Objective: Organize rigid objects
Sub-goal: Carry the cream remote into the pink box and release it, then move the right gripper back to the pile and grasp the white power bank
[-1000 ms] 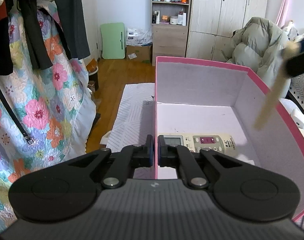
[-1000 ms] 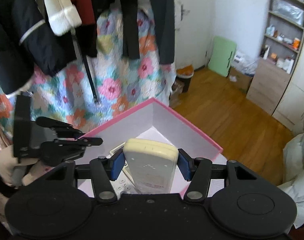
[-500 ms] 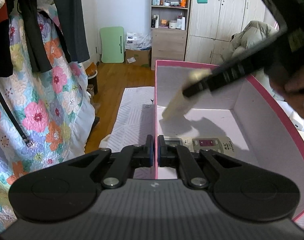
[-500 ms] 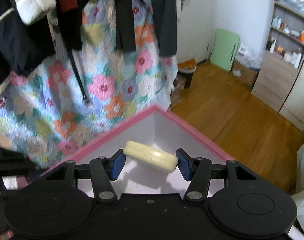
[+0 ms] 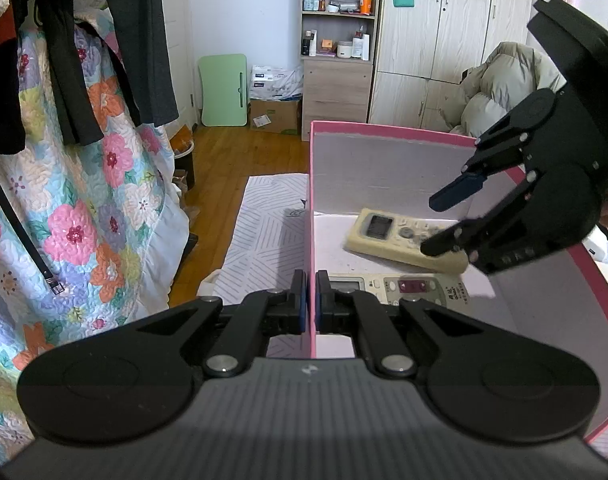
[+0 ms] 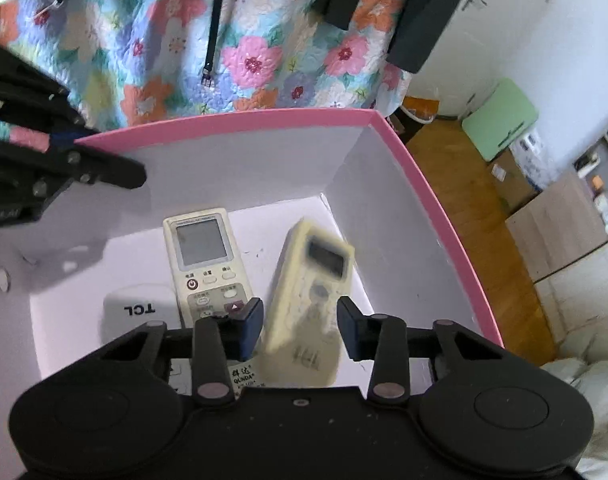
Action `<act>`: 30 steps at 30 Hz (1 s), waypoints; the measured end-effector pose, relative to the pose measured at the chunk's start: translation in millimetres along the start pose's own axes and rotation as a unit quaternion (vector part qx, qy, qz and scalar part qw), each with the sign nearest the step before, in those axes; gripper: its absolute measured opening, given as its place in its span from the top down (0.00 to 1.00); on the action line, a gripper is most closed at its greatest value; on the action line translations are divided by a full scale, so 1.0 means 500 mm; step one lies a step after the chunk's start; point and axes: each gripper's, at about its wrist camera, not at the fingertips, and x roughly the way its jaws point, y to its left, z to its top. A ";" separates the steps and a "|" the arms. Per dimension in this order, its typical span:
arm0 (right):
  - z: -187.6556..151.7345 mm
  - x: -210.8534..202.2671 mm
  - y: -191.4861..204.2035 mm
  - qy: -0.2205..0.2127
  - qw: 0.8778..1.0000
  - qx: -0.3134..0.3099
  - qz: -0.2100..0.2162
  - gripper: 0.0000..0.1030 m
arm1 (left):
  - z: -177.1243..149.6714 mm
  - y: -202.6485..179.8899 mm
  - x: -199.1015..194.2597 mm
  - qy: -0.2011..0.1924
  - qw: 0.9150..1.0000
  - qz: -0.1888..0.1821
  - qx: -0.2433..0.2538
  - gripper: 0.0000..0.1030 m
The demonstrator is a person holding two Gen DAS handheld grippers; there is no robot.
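My left gripper (image 5: 310,300) is shut on the near wall of the pink box (image 5: 384,136), one pad on each side. My right gripper (image 6: 300,320) hangs inside the box (image 6: 232,124) with its jaws closing. A yellowed remote (image 6: 308,296) shows blurred in the gap between the fingers. The left wrist view shows that remote (image 5: 384,232) lying slanted on the box floor under the right gripper (image 5: 432,226), with no pad pressing on it. A white remote (image 6: 204,256) and a TCL remote (image 6: 140,308) lie beside it.
A floral quilt (image 5: 84,220) and dark hanging clothes (image 5: 144,40) stand left of the box. Beyond it are a striped mat (image 5: 264,232), wooden floor, a shelf unit (image 5: 336,40), a wardrobe and a puffy jacket (image 5: 496,88).
The right gripper came down into the box and rolled. The yellowed remote left its pads and now lies on the box floor. The left gripper kept still on the wall.
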 end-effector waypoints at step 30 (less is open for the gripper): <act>-0.384 -0.203 -0.104 0.045 0.970 0.210 -0.110 0.32 | 0.008 0.002 0.008 0.014 1.000 -0.002 -0.001 0.95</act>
